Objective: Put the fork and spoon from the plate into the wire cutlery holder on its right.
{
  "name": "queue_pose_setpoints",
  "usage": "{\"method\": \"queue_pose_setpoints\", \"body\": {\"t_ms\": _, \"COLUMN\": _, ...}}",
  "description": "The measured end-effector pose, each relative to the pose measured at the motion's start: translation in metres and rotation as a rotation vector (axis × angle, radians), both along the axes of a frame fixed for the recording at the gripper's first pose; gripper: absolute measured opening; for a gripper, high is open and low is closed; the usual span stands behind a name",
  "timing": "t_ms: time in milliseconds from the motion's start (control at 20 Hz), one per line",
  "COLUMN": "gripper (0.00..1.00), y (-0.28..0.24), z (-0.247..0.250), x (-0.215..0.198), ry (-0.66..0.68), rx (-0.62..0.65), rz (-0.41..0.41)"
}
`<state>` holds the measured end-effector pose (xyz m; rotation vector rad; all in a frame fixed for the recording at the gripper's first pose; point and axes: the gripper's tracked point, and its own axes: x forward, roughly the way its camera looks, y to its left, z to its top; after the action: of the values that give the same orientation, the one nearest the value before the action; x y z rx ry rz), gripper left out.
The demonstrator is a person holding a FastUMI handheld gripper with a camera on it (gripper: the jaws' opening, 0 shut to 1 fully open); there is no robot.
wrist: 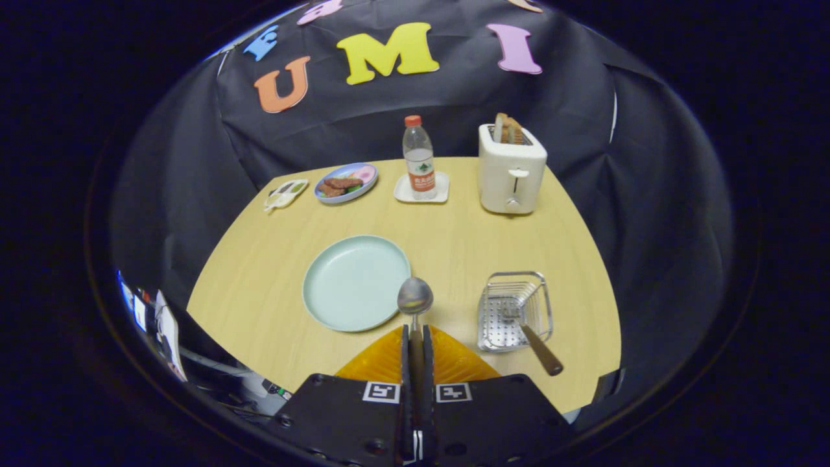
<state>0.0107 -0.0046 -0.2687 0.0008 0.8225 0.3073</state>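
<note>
My gripper (pixel 416 332) is shut on the handle of a metal spoon (pixel 415 296), whose bowl sticks out just ahead of the fingertips, over the right rim of the pale green plate (pixel 337 285). The plate is bare inside. To the right of the fingers stands the wire cutlery holder (pixel 493 324). A fork (pixel 528 334) with a brown wooden handle lies in it, tines inside and handle leaning out over the near right corner.
At the back of the wooden table stand a white toaster (pixel 511 170) with toast, a water bottle (pixel 419 159) on a white coaster, a blue plate of food (pixel 345 182) and a small white item (pixel 285 193). The table's front edge is close to my gripper.
</note>
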Motion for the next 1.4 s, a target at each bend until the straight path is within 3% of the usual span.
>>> {"method": "queue_pose_setpoints", "body": {"t_ms": 500, "gripper": 0.05, "y": -0.080, "z": 0.006, "x": 0.001, "ry": 0.006, "rx": 0.060, "rz": -0.145}}
{"method": "queue_pose_setpoints", "body": {"t_ms": 1050, "gripper": 0.07, "y": -0.085, "z": -0.004, "x": 0.018, "ry": 0.047, "rx": 0.002, "rz": -0.217}}
{"method": "queue_pose_setpoints", "body": {"t_ms": 1300, "gripper": 0.06, "y": -0.074, "z": 0.010, "x": 0.025, "ry": -0.019, "rx": -0.010, "rz": -0.211}}
{"method": "queue_pose_setpoints", "body": {"t_ms": 1400, "gripper": 0.14, "y": -0.067, "z": 0.018, "x": 0.021, "ry": -0.044, "rx": -0.015, "rz": -0.201}}
